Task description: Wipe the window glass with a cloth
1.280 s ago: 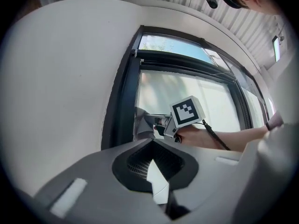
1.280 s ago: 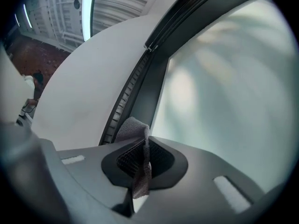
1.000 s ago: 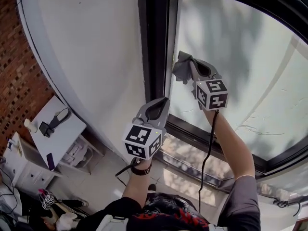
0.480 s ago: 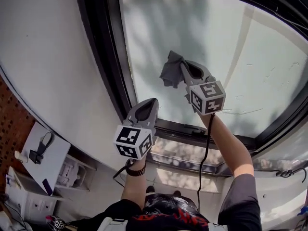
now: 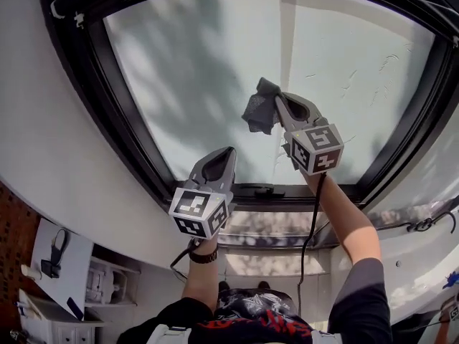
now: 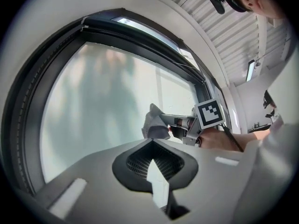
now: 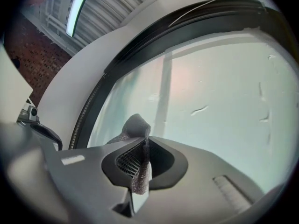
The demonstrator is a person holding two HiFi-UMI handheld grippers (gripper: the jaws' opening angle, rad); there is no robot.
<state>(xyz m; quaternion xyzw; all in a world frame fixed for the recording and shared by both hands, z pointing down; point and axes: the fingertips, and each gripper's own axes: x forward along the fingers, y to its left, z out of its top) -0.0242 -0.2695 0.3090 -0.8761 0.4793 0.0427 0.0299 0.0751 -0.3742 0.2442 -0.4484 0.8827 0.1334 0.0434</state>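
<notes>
The window glass [image 5: 208, 70] fills the upper head view inside a black frame [image 5: 118, 120]. My right gripper [image 5: 275, 104] is shut on a grey cloth [image 5: 258, 112], which is bunched at its tip against the middle of the pane. In the right gripper view the cloth [image 7: 135, 127] is pinched between the jaws of the right gripper [image 7: 145, 141], with the glass [image 7: 215, 92] just beyond. My left gripper [image 5: 221, 156] hangs lower, near the bottom frame, shut and holding nothing. From the left gripper view [image 6: 152, 143] I see the cloth [image 6: 154, 122] and the glass [image 6: 103, 97].
A white wall [image 5: 43, 156] borders the window on the left. A handle [image 5: 254, 190] sits on the bottom frame. Faint streaks [image 5: 387, 59] mark the glass at the upper right. A white desk [image 5: 50, 264] stands far below left. Cables [image 5: 423, 224] lie on the right sill.
The right gripper has carried the cloth from the pane's left edge, by the frame, out to the middle of the glass. The left gripper stays low and shut.
</notes>
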